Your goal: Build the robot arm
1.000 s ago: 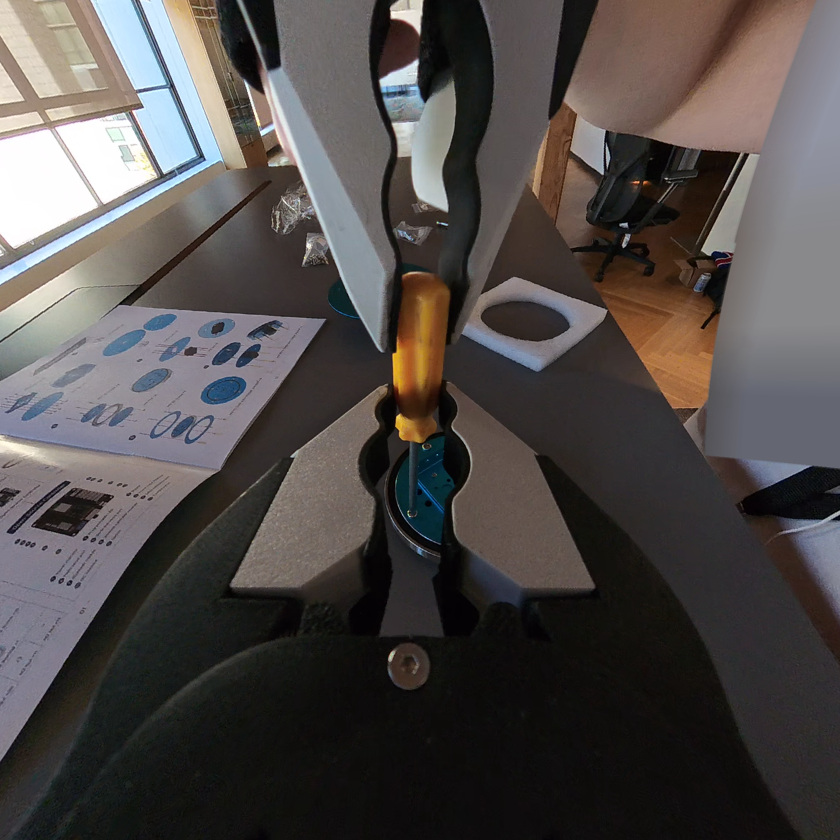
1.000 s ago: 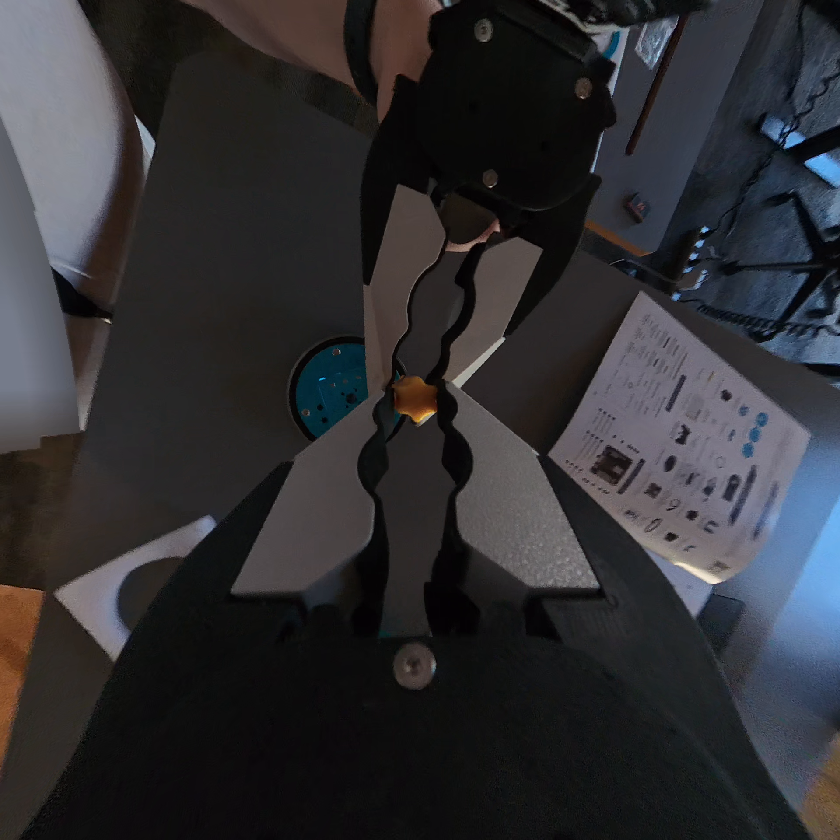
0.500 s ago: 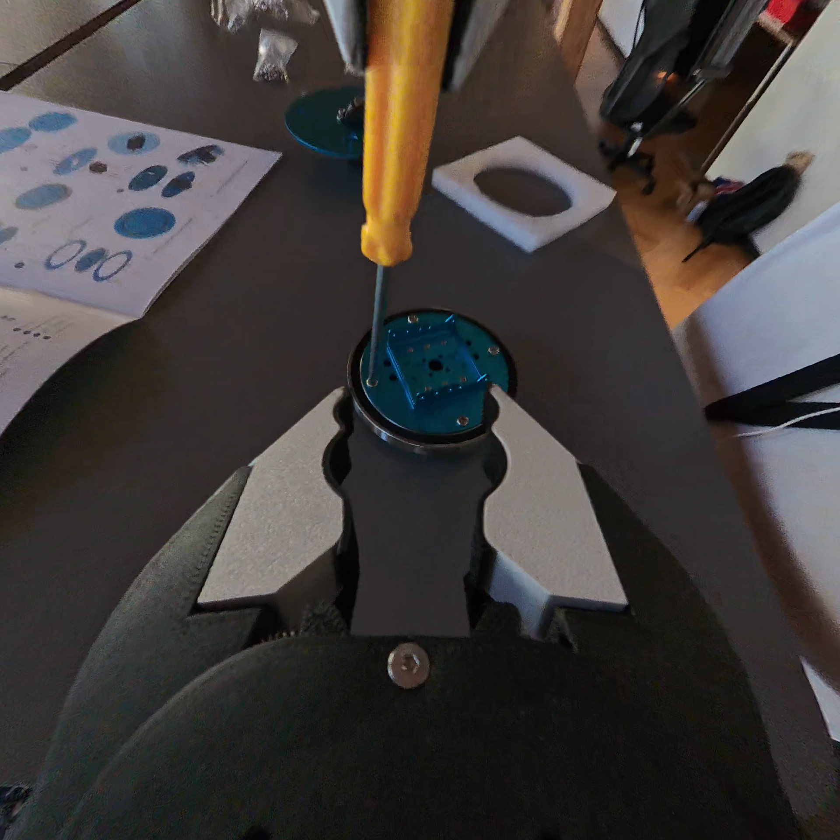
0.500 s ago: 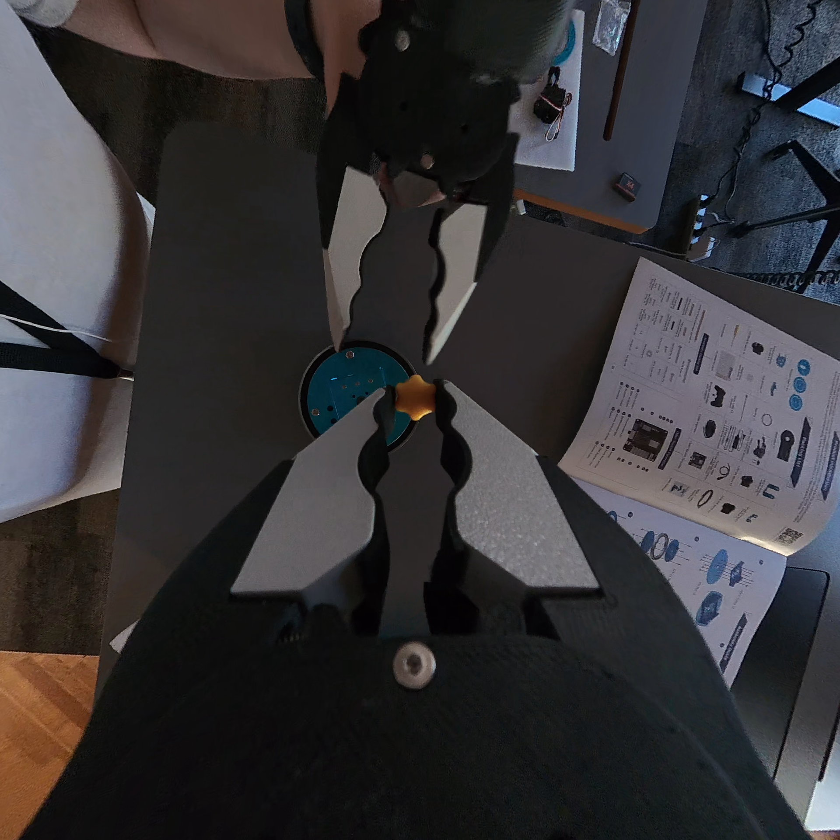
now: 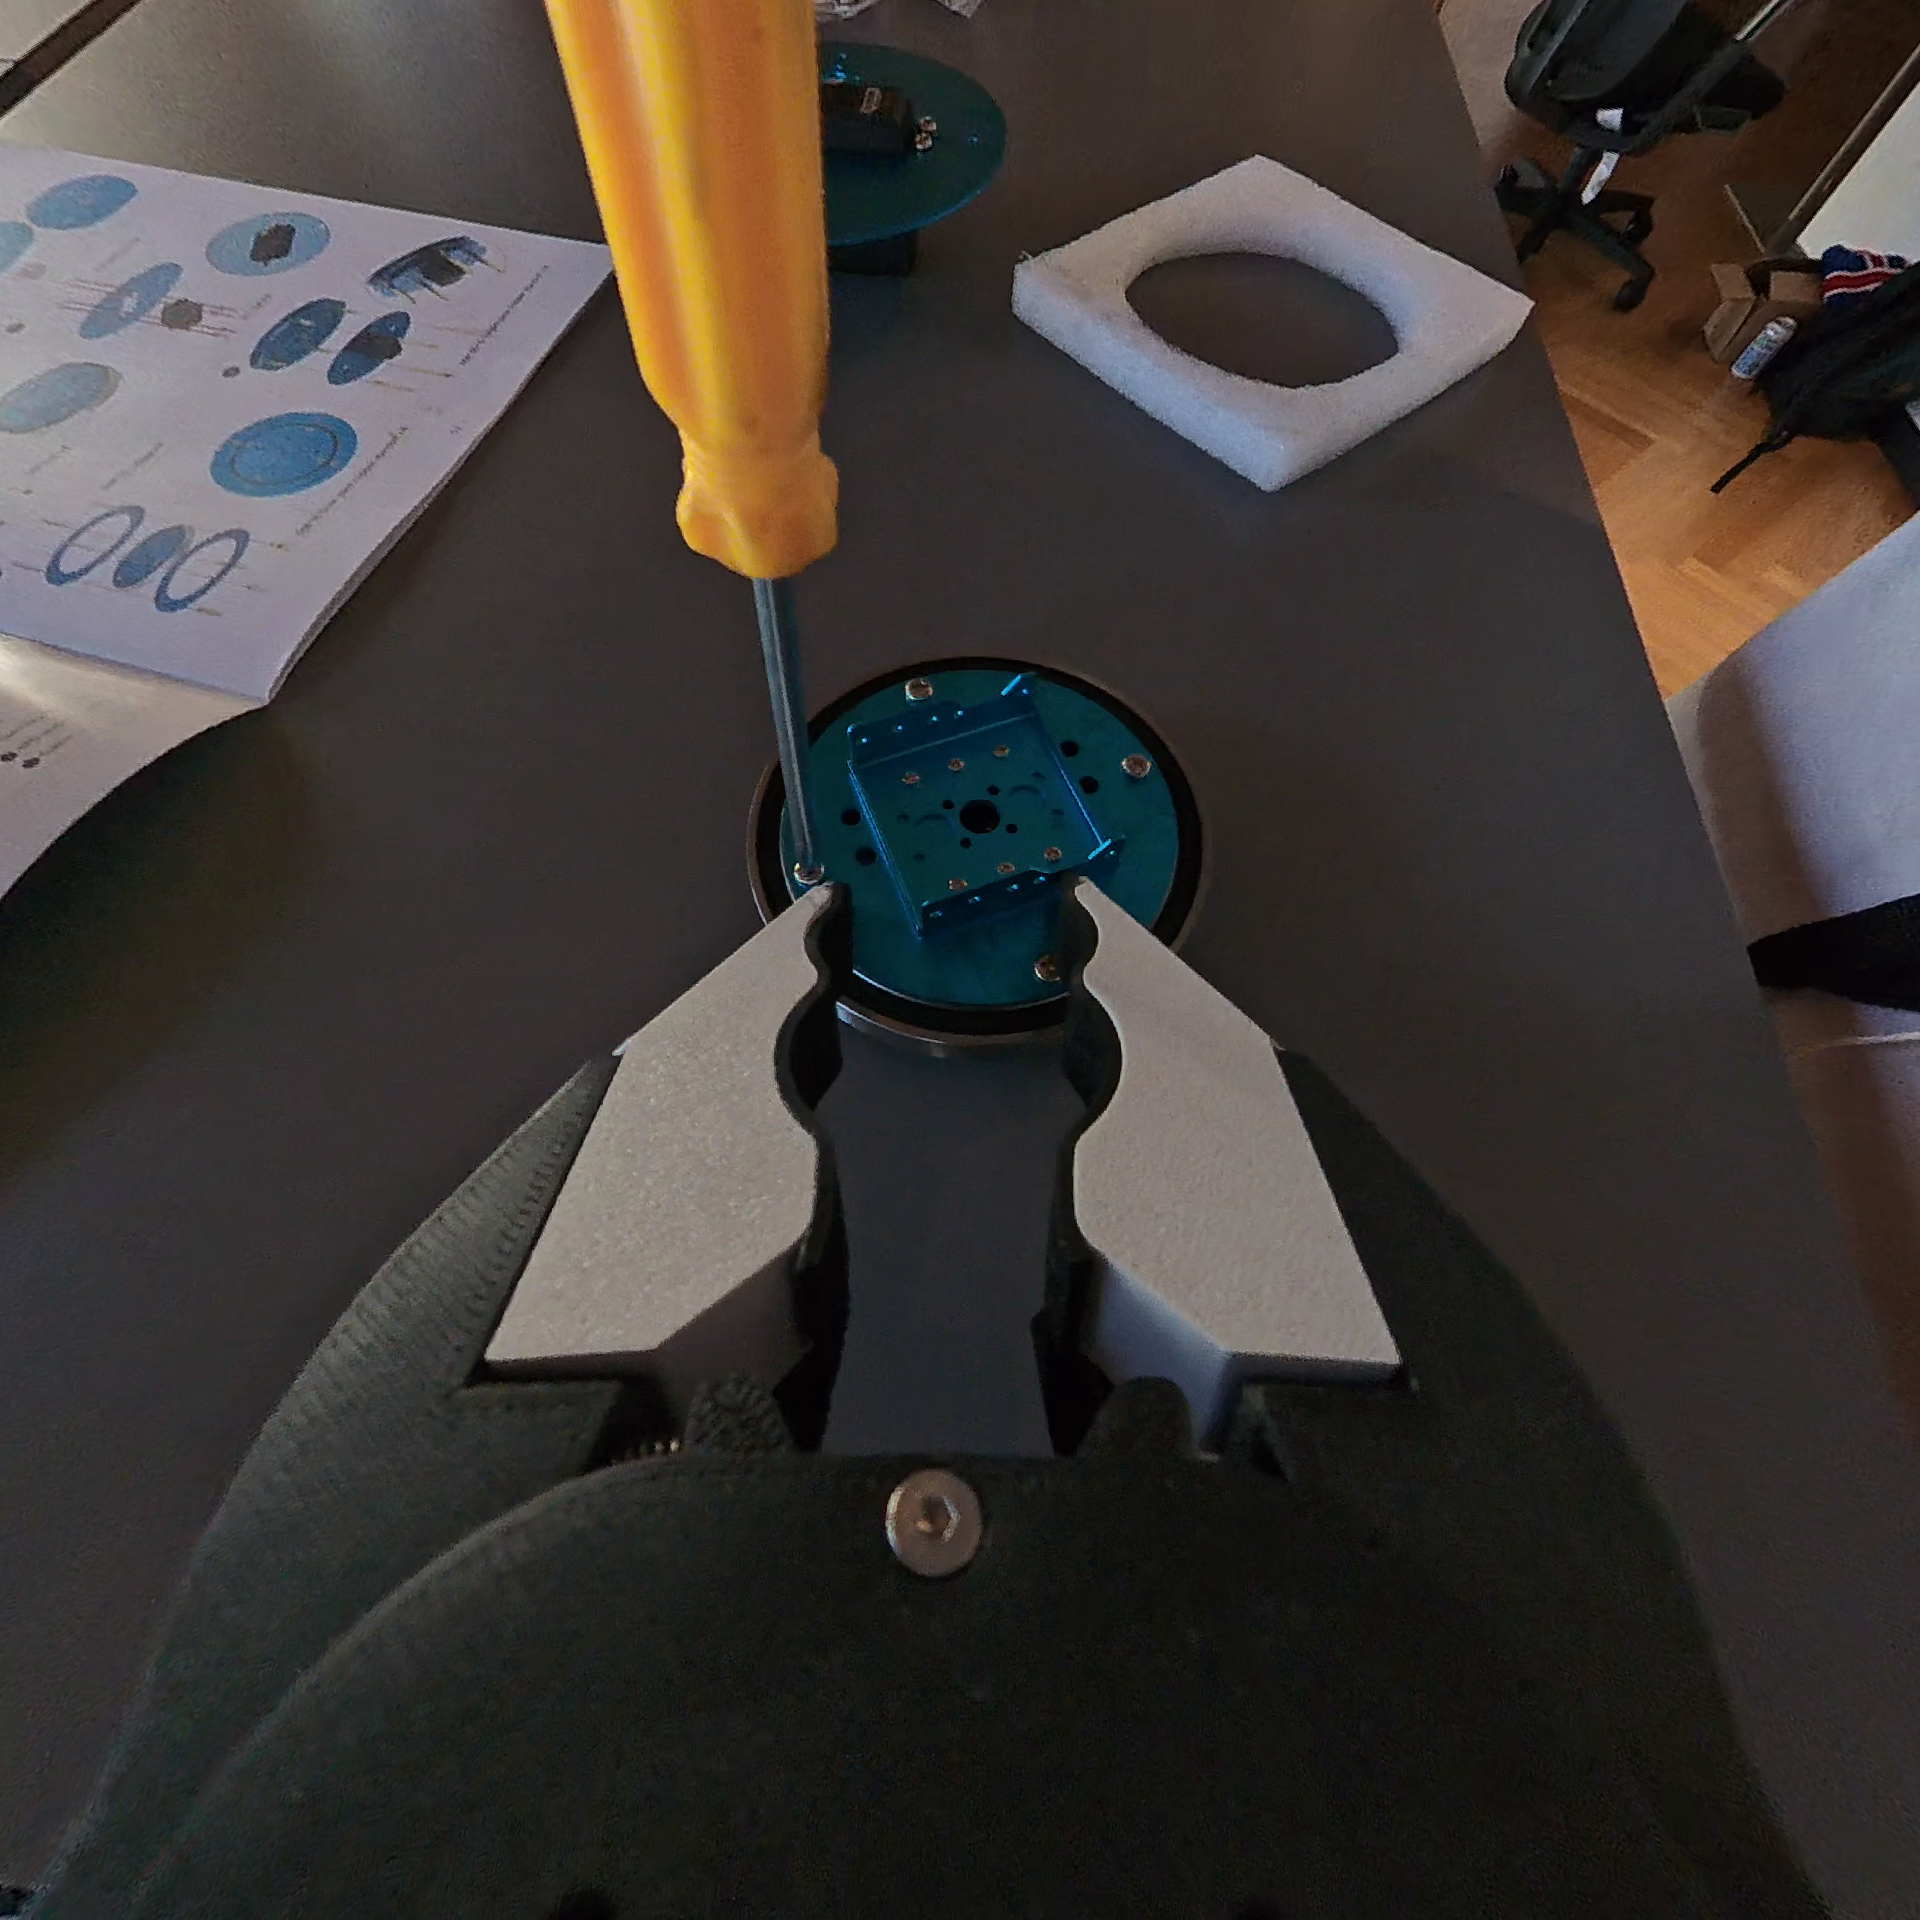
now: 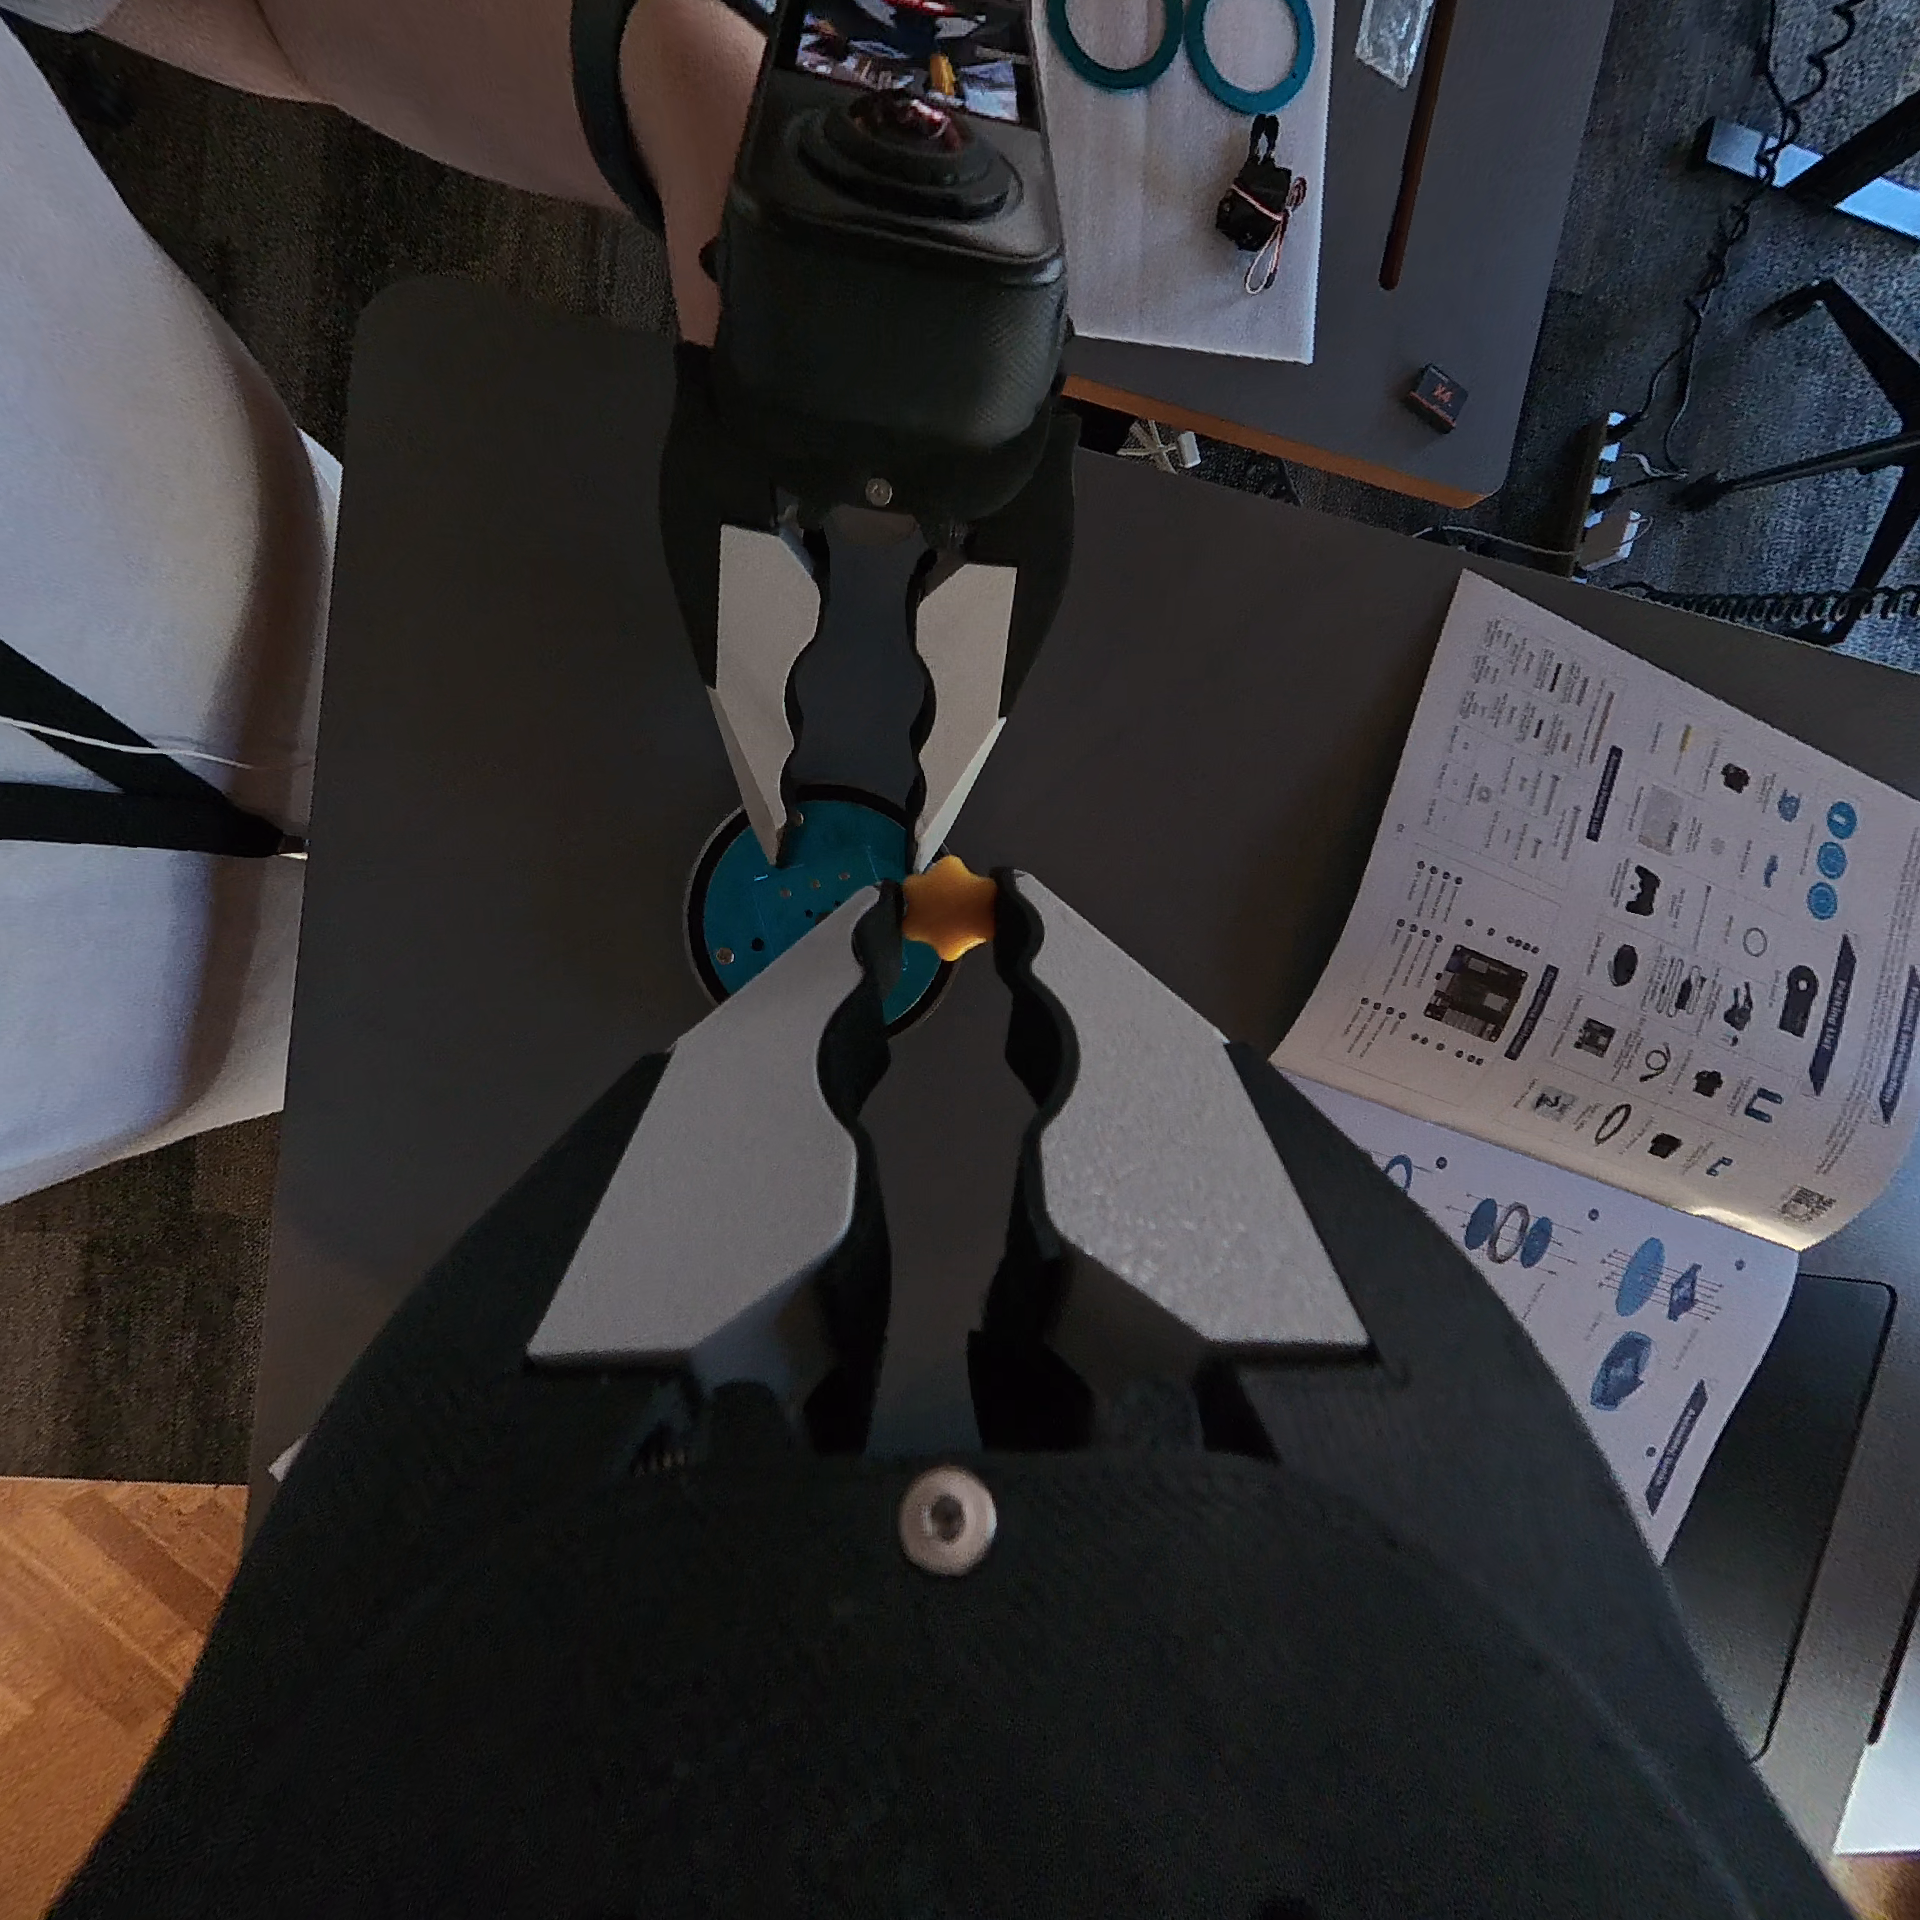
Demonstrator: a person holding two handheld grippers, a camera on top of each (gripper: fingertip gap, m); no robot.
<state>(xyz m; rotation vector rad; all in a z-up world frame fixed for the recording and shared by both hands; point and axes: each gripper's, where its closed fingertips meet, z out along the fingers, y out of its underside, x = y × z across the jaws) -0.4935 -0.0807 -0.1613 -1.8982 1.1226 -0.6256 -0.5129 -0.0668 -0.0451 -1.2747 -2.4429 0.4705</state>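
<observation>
Yellow plastic marks the screwdriver [image 5: 717,281], which stands nearly upright over the dark counter [image 5: 1351,727]. The right gripper [image 6: 948,904] pinches the top of its handle between both fingers, seen end-on in the right wrist view. The thin shaft runs down to a small screw [image 5: 808,871] at the rim of a round teal plate [image 5: 1132,862], and the tip sits on that screw.

The left gripper [image 5: 951,899] has its fingers spread apart, their tips at the near edge of the teal plate on either side of a blue square bracket [image 5: 977,810] mounted at its centre. They hold nothing; whether the tips touch the plate cannot be told.

An open instruction booklet [image 5: 208,364] lies on the counter near the plate, printed with blue part diagrams and fine text too small to read. Beyond the plate sit a white foam square with a round hole [image 5: 1273,312] and a second teal disc [image 5: 904,145].
</observation>
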